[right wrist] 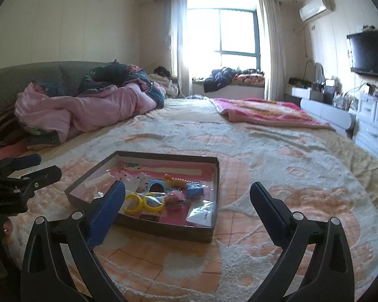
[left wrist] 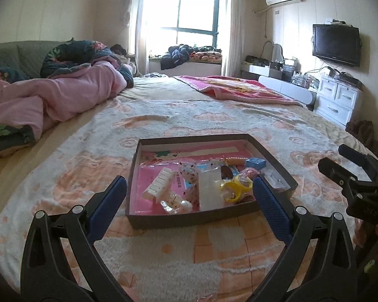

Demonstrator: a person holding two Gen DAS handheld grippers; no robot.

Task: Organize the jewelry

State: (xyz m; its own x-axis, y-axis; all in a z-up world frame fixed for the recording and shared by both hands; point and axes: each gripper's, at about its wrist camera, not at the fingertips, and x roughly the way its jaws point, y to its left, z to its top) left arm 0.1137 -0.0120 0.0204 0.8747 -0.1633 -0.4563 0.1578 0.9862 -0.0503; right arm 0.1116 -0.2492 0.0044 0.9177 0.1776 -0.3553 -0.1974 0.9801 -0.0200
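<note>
A shallow dark cardboard box (left wrist: 189,218) lies on the bed and shows in the right wrist view too (right wrist: 163,230). It holds jewelry and trinkets: yellow bangles (left wrist: 235,188) (right wrist: 143,203), a white comb clip (left wrist: 160,183), a small blue box (left wrist: 255,162) (right wrist: 194,189), and clear plastic bags (left wrist: 209,188) (right wrist: 201,212). My left gripper (left wrist: 190,186) is open and empty, just in front of the box. My right gripper (right wrist: 187,193) is open and empty, near the box's front right corner. Each gripper shows at the edge of the other's view.
The box sits on a peach and white patterned bedspread (left wrist: 163,251). A pink quilt (left wrist: 50,98) is heaped at the left, a red blanket (left wrist: 239,88) at the far right. White drawers (left wrist: 337,98) and a wall TV (left wrist: 336,45) stand beyond the bed's right edge.
</note>
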